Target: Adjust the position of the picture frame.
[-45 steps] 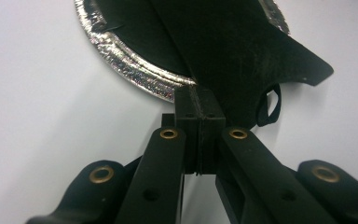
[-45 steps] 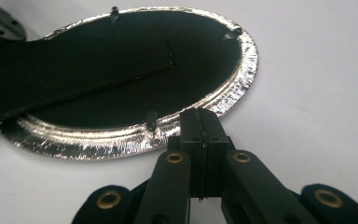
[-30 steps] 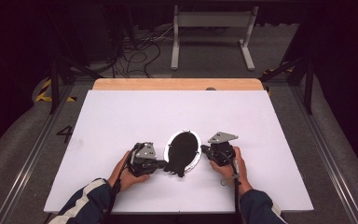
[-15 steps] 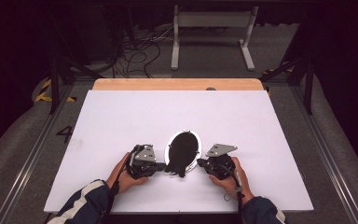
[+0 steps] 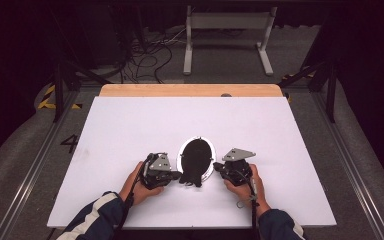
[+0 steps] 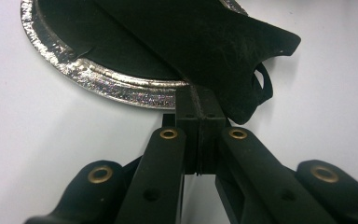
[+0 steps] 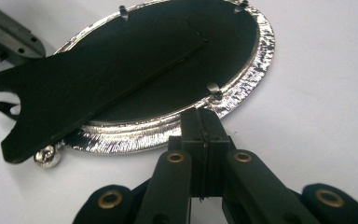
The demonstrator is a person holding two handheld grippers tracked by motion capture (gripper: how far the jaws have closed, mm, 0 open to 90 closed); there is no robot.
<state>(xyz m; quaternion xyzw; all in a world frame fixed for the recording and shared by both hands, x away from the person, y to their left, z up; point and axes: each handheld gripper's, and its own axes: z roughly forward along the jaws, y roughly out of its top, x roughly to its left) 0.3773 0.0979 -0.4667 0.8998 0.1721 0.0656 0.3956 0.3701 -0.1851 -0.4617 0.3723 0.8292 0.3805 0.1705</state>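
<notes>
- Near the front edge of the white table (image 5: pixel 130 130), an oval silver picture frame (image 5: pixel 196 159) lies face down, its black back panel upward and its black easel stand (image 6: pixel 223 51) folded out across it.
- The left gripper (image 5: pixel 172 176) sits at the frame's front-left; its jaws are pressed together, their tips under the stand's flared foot, and I cannot tell whether they pinch it.
- The right gripper (image 5: pixel 220 170) sits at the frame's right side; its jaws are together with nothing between them, tips touching the silver rim (image 7: pixel 242 93).
- A small silver ball foot (image 7: pixel 46 156) shows beneath the stand's end.
- Bare tabletop lies open behind and to both sides; the front edge is close to the person's hands.
</notes>
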